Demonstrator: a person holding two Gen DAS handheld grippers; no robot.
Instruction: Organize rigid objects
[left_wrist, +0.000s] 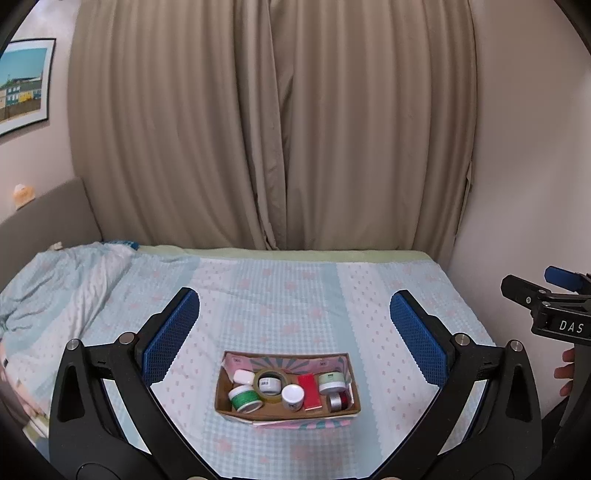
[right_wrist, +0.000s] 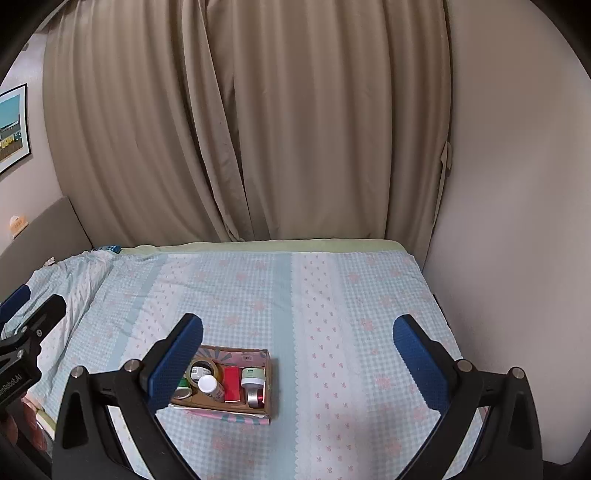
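**Box Packed, Both Grippers Idle Above the Bed**

On the near middle of the bed (left_wrist: 295, 295), a small cardboard box (left_wrist: 286, 413) sat holding every loose item in sight: a green-banded jar (left_wrist: 243, 398), a roll of tape (left_wrist: 271, 384) ringing a small tub, a white-capped jar (left_wrist: 292, 396), a red flat box (left_wrist: 309, 389), a pale green jar (left_wrist: 332, 382), a white case (left_wrist: 243, 376) and a silver-and-red can (left_wrist: 339, 400). Nothing lay outside it on the sheet, so the gathering looked done; at most some tidying within the box seemed left.

Both tools hung above the bed, apart from the box. The left gripper (left_wrist: 295, 332) was centred over it, the right gripper (right_wrist: 297, 354) offset to its right; each had its jaws spread wide and empty.
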